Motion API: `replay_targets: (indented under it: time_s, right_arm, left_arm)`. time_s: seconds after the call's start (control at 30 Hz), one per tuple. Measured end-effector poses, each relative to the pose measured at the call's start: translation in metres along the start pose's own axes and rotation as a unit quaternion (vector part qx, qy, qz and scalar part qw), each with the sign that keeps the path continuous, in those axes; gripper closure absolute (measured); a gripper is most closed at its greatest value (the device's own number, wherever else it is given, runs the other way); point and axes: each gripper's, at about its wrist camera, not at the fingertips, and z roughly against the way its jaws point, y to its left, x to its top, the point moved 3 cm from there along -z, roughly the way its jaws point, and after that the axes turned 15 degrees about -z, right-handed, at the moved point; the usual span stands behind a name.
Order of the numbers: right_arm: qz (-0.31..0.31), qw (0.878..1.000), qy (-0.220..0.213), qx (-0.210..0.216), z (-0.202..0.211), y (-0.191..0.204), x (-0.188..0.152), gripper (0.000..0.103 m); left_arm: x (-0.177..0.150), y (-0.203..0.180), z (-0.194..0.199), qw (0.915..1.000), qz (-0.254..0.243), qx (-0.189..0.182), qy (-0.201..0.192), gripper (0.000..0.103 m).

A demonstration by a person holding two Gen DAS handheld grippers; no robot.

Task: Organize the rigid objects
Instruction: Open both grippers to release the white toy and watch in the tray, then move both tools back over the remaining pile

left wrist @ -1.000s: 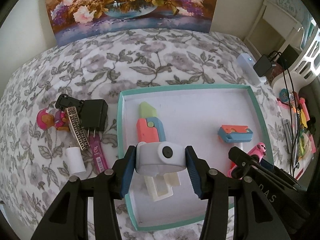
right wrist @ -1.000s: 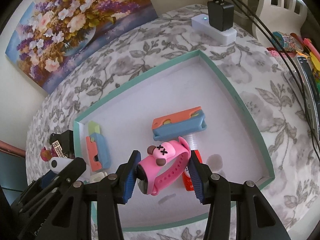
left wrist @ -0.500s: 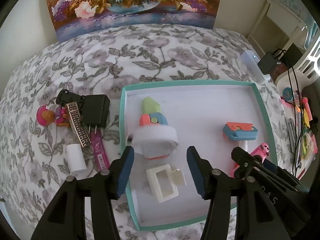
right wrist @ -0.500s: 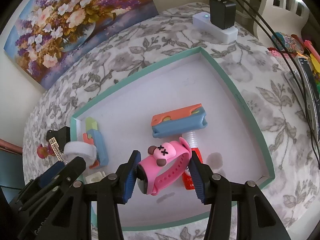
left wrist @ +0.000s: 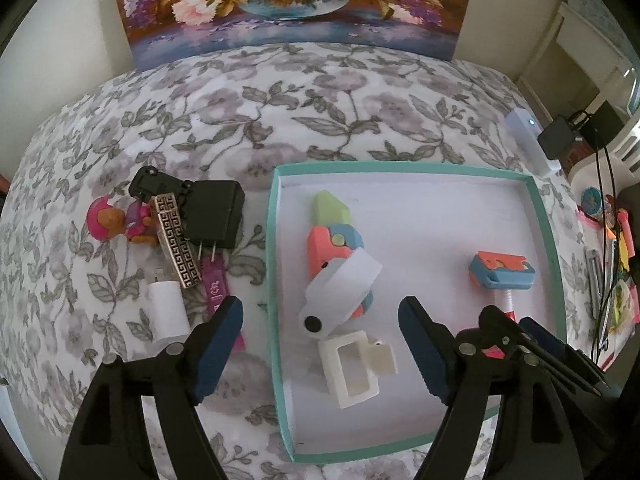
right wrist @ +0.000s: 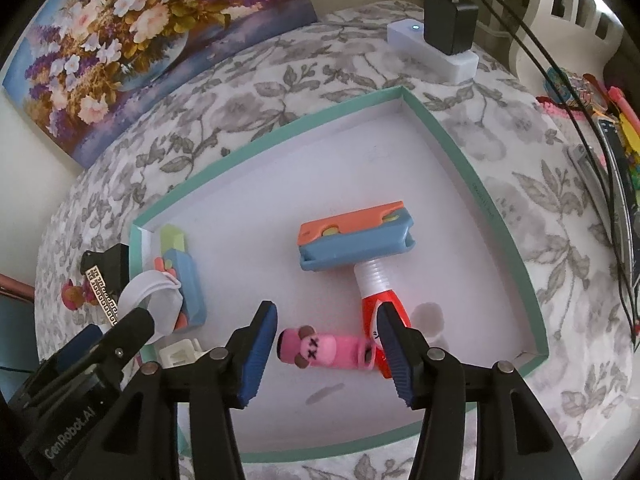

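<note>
Step in hand: release into the teal tray (left wrist: 544, 216), which sits on the floral bed cover (left wrist: 280, 112). Both tongs are opening. My left tongs (left wrist: 320, 336) stand wide and empty; the white wristband (left wrist: 340, 292) lies below them in the tray, resting on the orange-and-blue toy (left wrist: 332, 240). My right tongs (right wrist: 326, 344) stand moderately apart; the pink watch (right wrist: 324, 350) lies on the tray floor between the pads, apparently free of both, beside the red tube (right wrist: 380, 308). In my judgement, the next move calls for lifting clear, then fetching the black charger (left wrist: 216, 216) and its neighbours left of the tray.
</note>
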Motion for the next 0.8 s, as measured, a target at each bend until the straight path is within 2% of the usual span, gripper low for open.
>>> replay_targets:
  time_s: [0.1,0.23,0.3,0.37,0.4,0.5,0.57,0.8]
  right_arm:
    - [-0.001,1.000,-0.005,-0.001,0.002,-0.001,0.001,0.043]
    - [0.005,1.000,-0.022,-0.011,0.005,0.000,0.002,0.029]
    - [0.005,1.000,-0.024,-0.010,0.006,0.000,0.003,0.027]
    - [0.004,1.000,-0.024,-0.009,0.005,0.000,0.004,0.021]
    - [0.004,1.000,-0.025,-0.011,0.005,0.000,0.004,0.019]
    - [0.008,0.999,-0.030,-0.012,0.005,0.001,0.004,0.013]
    - [0.011,0.999,-0.036,-0.011,0.005,0.001,0.004,0.002]
    - [0.013,0.999,-0.052,-0.007,0.010,0.003,0.006,0.000]
  left_arm:
    - [-0.001,0.005,-0.001,0.9999,0.005,0.009,0.003,0.021]
    - [-0.001,0.012,0.000,0.9998,0.011,0.018,-0.001,0.020]
    - [-0.001,0.017,0.001,0.9996,0.016,0.024,-0.005,0.019]
    - [-0.001,0.021,0.002,0.9994,0.019,0.028,-0.008,0.014]
    - [-0.001,0.022,0.002,0.9993,0.021,0.031,-0.009,0.008]
    - [-0.001,0.028,0.004,0.9987,0.025,0.042,-0.013,0.008]
    - [-0.001,0.032,0.006,0.9983,0.029,0.046,-0.020,0.008]
    - [-0.002,0.049,0.013,0.9965,0.055,0.040,-0.048,0.007]
